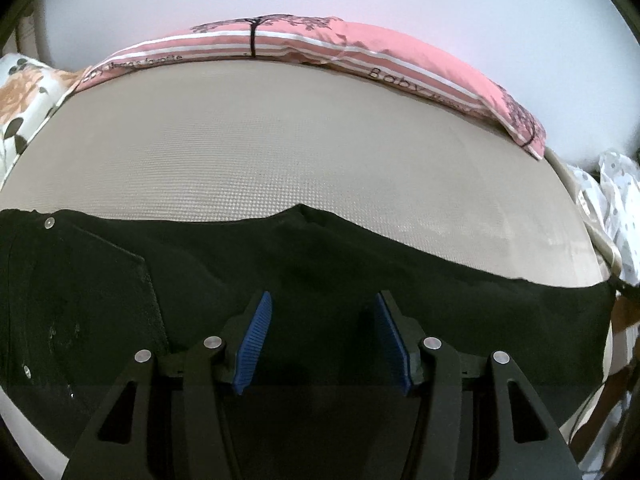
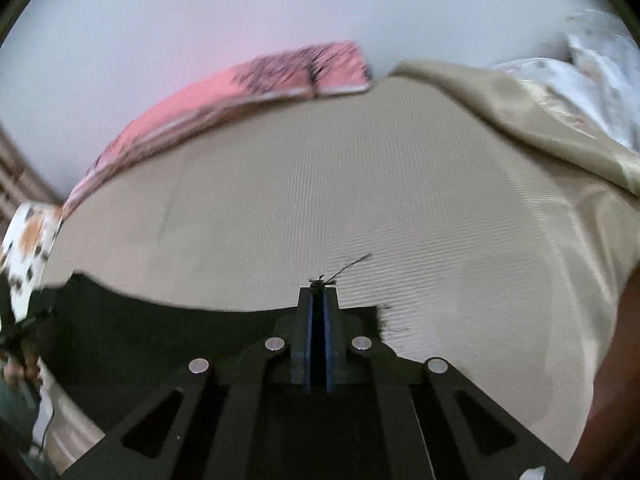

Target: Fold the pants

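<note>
Black pants (image 1: pixel 280 264) lie flat across the near part of a beige textured bed surface (image 1: pixel 280 152), waistband with a metal button at the left. My left gripper (image 1: pixel 322 312) is open, its blue pads (image 1: pixel 256 340) wide apart just above the middle of the pants. In the right wrist view the pants (image 2: pixel 160 332) stretch to the left. My right gripper (image 2: pixel 319 294) is shut on the frayed hem end of the pants, with loose threads sticking out past the fingertips.
A pink striped pillow (image 1: pixel 320 46) lies along the far edge of the bed. A floral pillow (image 1: pixel 20 96) is at the far left. A beige sheet (image 2: pixel 520 120) and spotted white cloth (image 1: pixel 616 208) are bunched at the right side.
</note>
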The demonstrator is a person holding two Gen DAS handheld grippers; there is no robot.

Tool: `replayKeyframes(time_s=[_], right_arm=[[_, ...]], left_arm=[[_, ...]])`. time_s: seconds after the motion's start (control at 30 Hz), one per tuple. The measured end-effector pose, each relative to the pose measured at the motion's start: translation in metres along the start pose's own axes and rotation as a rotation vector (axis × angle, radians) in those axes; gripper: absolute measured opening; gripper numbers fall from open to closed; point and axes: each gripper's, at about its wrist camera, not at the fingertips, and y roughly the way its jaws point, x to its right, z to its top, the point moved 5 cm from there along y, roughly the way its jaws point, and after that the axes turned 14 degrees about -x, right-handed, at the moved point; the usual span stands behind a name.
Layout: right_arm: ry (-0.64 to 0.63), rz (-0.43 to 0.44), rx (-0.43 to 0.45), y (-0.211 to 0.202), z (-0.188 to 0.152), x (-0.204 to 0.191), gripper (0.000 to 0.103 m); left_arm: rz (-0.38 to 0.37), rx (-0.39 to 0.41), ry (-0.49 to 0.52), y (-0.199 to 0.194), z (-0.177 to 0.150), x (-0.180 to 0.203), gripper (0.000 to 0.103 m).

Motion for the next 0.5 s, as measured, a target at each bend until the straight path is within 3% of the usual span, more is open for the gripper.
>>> replayKeyframes(time_s=[0.17,0.27,0.37,0.43,0.5], right_arm=[[0.058,-0.055,0.034,-0.003,-0.012,0.018,0.002],[0.085,-0.190,-0.010,0.021,-0.006,0.031,0.000],[0.186,-0.096,-0.057,0.034,-0.003,0.048,0.000],[0.183,-0.148,-0.033,0.027,-0.002,0.045,0.005],[0.188,-0.127,-0.040,0.021,0.000,0.035,0.006]], left_arm=[[-0.002,0.021,-0.007,-0.001,0.001,-0.008,0.054],[0.025,0.011,-0.004,0.006,0.001,-0.015,0.054],[0.001,0.003,-0.006,0.007,-0.001,-0.021,0.054],[0.011,0.011,0.018,0.007,-0.002,-0.021,0.054],[0.002,0.010,0.021,0.007,-0.001,-0.021,0.054]])
